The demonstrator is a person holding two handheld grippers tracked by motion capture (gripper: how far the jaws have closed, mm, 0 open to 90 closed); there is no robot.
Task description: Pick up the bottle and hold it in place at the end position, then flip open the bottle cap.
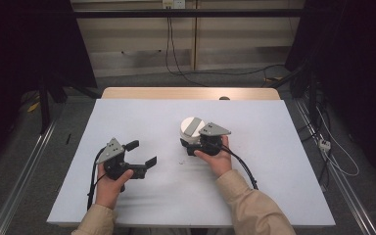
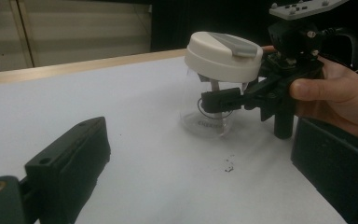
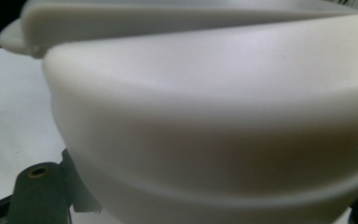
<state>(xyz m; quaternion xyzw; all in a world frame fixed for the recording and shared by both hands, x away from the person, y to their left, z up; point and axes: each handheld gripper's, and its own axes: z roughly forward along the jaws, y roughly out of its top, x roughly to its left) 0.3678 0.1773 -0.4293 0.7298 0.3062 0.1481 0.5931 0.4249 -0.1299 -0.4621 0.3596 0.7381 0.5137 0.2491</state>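
A clear glass jar (image 2: 204, 119) with a white lid (image 1: 192, 127) and a grey flip tab stands on the white sheet right of centre. My right gripper (image 1: 188, 145) comes at it from the right and is shut on the glass body just under the lid; one black finger (image 2: 219, 100) crosses the front of the glass. In the right gripper view the lid (image 3: 205, 112) looms very close, with one finger (image 3: 37, 193) at the bottom left. My left gripper (image 1: 142, 153) is held open to the left of the jar, apart from it, with nothing between its fingers (image 2: 70, 163).
A white sheet (image 1: 127, 117) covers the wooden table (image 1: 142, 93). A few dark specks (image 2: 228, 167) lie on it in front of the jar. Cables run over the floor behind and to the right; dark curtains hang on both sides.
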